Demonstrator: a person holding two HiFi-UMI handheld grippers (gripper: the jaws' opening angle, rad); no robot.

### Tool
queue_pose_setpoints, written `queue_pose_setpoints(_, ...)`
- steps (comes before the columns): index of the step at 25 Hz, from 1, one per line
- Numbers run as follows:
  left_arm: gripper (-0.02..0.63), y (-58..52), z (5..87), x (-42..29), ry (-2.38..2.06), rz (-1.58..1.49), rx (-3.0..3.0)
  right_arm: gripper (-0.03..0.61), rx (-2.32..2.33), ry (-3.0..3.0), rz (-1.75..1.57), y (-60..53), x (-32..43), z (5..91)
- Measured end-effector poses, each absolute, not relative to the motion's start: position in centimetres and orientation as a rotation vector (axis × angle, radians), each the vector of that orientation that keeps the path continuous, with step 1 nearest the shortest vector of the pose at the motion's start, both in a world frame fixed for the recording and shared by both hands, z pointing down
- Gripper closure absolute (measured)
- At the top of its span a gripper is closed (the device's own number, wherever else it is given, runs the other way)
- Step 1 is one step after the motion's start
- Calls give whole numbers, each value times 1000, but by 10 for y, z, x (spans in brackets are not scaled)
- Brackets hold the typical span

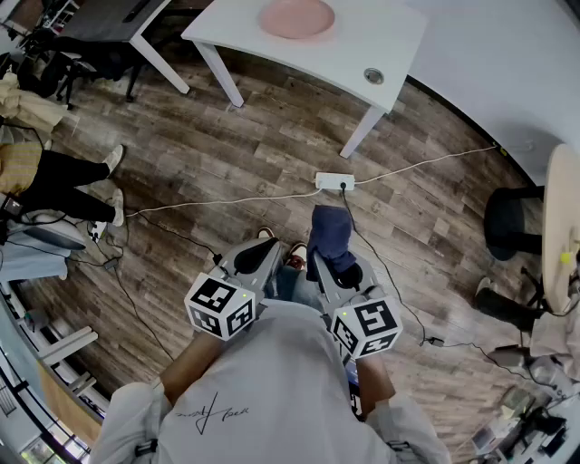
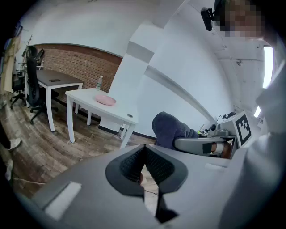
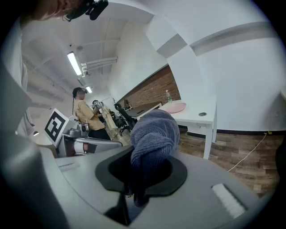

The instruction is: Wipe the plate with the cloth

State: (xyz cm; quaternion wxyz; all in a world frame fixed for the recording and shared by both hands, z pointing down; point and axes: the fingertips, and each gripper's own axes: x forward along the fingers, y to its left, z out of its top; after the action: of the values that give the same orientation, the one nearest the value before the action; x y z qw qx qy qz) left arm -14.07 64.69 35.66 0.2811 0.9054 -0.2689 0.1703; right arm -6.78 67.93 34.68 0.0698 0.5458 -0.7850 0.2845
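— What do we see on the white bench [image 1: 381,36]?
— We see a pink plate [image 1: 297,16] and a small round ring [image 1: 373,76] near one corner.
— And down on the wood floor [image 1: 227,145]?
— We see a white plug box [image 1: 334,181] and a long white cord [image 1: 227,201].

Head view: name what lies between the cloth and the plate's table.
Between cloth and table, the head view shows only a white power strip and its cords on wood floor.

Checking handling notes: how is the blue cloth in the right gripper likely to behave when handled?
The cloth bulges in folds from the right gripper, jaws shut on it, so probably soft and floppy. Its ribbed weave likely resists slipping out.
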Motion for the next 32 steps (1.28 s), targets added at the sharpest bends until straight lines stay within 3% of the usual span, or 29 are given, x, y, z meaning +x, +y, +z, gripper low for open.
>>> queue_pose_setpoints(32, 600, 574, 341, -112, -744, 346, 2448, 494, 1609, -2383, 928, 615, -57, 348)
